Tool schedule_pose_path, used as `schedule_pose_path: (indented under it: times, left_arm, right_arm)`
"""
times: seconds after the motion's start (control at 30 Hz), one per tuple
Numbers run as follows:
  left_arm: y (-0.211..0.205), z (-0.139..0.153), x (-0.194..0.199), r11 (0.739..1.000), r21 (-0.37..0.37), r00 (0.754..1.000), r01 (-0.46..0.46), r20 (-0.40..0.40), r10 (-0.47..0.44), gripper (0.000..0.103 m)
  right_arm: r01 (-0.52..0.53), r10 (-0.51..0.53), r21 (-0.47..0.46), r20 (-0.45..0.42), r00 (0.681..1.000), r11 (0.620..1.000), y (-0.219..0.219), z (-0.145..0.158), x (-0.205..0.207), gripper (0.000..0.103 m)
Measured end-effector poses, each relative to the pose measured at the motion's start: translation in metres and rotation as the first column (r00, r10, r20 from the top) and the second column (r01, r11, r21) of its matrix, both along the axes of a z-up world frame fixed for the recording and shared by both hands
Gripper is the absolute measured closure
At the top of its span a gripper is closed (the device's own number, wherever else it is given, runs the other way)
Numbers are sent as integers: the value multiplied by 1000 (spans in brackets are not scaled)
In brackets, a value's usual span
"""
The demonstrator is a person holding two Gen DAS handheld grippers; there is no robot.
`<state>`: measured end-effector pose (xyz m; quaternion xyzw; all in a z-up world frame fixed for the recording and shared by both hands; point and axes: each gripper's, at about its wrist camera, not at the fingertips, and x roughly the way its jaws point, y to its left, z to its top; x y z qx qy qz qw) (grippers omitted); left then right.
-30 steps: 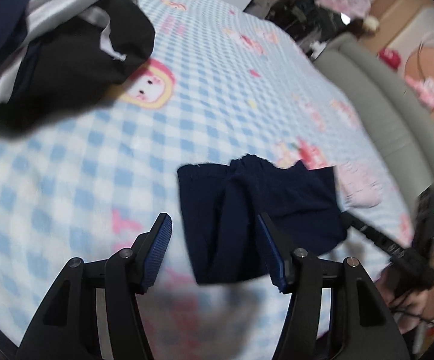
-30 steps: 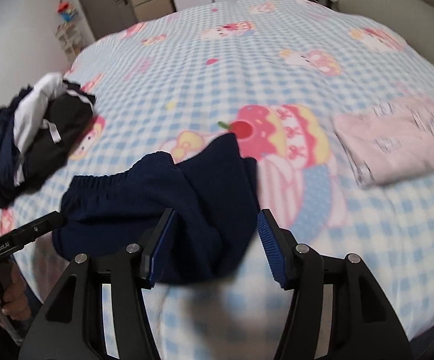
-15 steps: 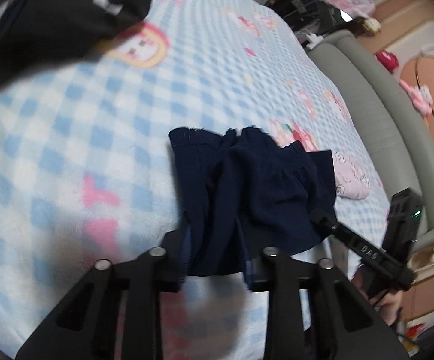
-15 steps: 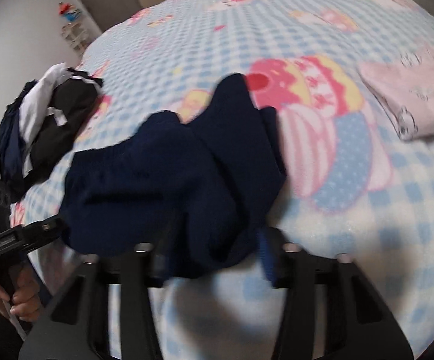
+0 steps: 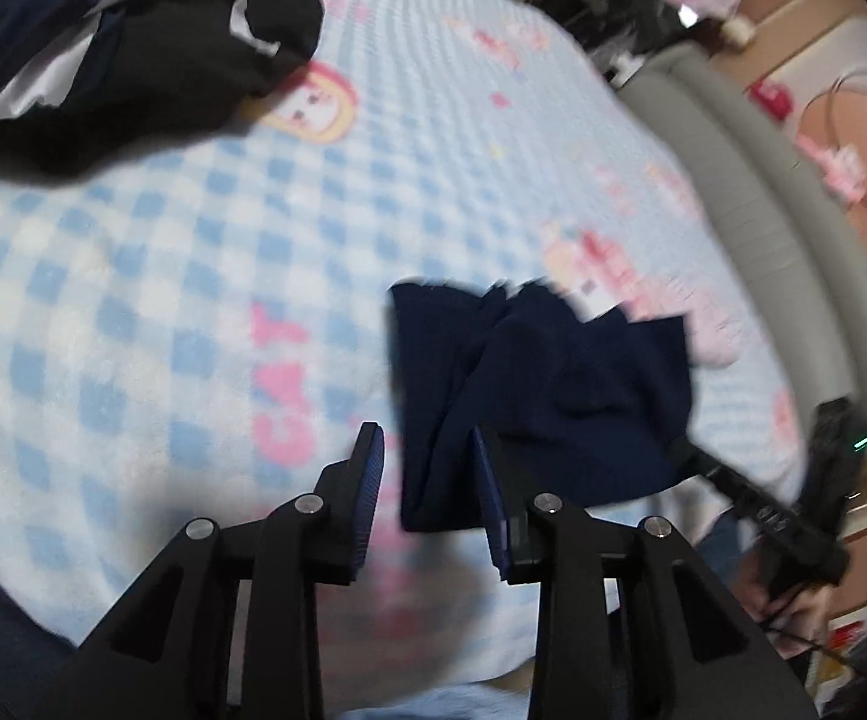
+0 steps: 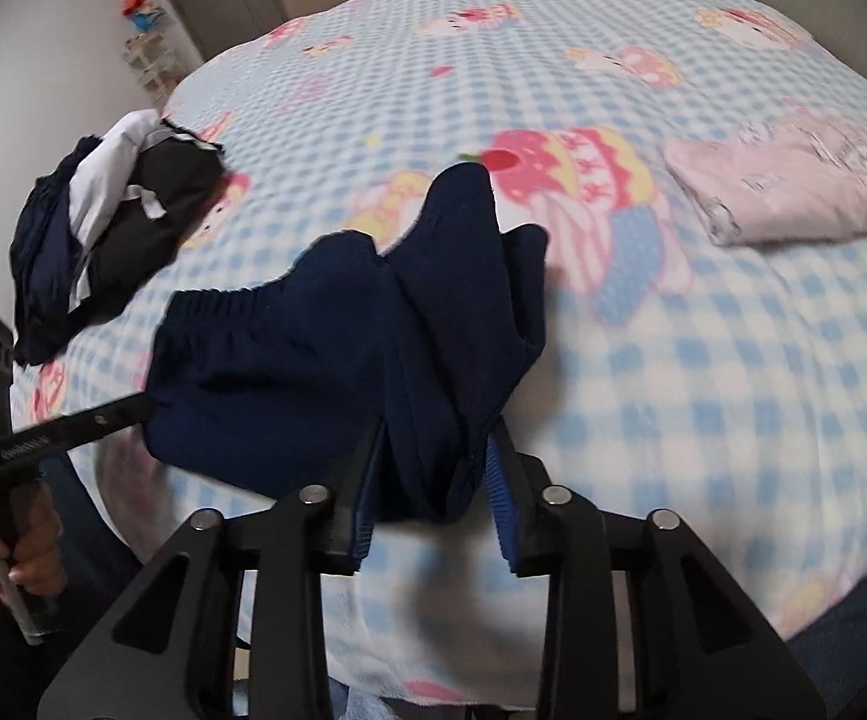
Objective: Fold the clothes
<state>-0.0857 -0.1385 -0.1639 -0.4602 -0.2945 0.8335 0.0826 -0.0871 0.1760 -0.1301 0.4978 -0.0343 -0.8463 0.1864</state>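
A pair of navy shorts (image 6: 337, 354) with an elastic waistband hangs bunched above the checked blue blanket (image 6: 703, 372), stretched between my two grippers. My right gripper (image 6: 433, 480) has its jaws partly closed with a fold of the shorts between them. In the left wrist view the shorts (image 5: 553, 384) hang by my left gripper (image 5: 430, 474). Its jaws stand partly apart; the cloth lies against the right finger (image 5: 490, 480) with a gap to the left finger. The right gripper's tip (image 5: 685, 450) meets the shorts' far edge.
A heap of black, white and navy clothes (image 6: 103, 228) lies at the blanket's left; it also shows in the left wrist view (image 5: 121, 42). A folded pink garment (image 6: 781, 180) lies at the right. A grey padded bed frame (image 5: 763, 192) borders the far side.
Both grippers were open a second ago with the shorts lying flat. They closed on the shorts and lifted them; the left jaws have since parted again.
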Motion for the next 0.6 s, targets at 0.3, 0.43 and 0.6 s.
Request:
schedule_pose_path:
  times: [0.3, 0.43, 0.6]
  left_arm:
    - [7, -28, -26, 994, 112, 998, 18, 63, -25, 43]
    - [13, -34, -25, 996, 85, 997, 28, 70, -34, 43]
    - [16, -37, -28, 996, 77, 995, 36, 90, -43, 43]
  right_arm:
    - [1, 5, -95, 63, 998, 995, 4, -5, -23, 42]
    - [-28, 38, -82, 126, 991, 996, -14, -30, -39, 37]
    - [-23, 30, -50, 131, 991, 998, -25, -47, -44, 28]
